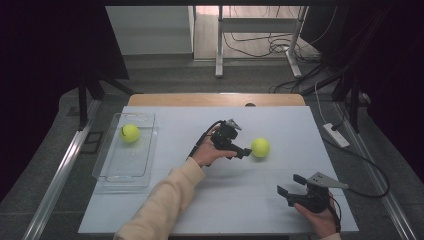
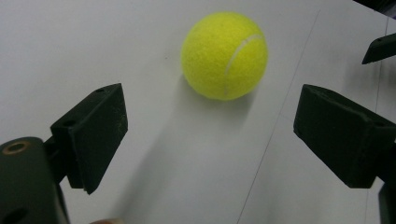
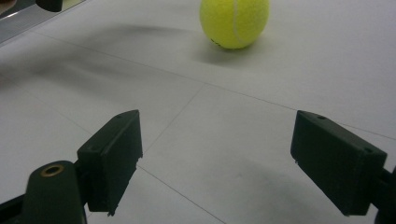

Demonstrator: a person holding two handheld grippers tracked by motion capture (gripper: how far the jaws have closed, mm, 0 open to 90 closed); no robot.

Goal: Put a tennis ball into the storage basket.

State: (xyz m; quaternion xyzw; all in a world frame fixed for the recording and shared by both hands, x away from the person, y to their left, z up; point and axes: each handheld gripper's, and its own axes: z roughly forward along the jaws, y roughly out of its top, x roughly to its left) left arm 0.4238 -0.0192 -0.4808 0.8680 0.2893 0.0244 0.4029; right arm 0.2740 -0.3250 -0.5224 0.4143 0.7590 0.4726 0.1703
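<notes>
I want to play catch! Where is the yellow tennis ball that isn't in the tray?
In the high view, the loose yellow tennis ball sits on the white table, right of centre, just ahead of the open left gripper, not touching it.

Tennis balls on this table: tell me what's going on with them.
A person holds a pair of tongs in each hand. The left tongs are open and reaching toward a tennis ball on the white table, close to it but not gripping it. The right tongs are also open and hold nothing, near the table's front edge. A second tennis ball already sits in a clear plastic tray at the left.
</notes>
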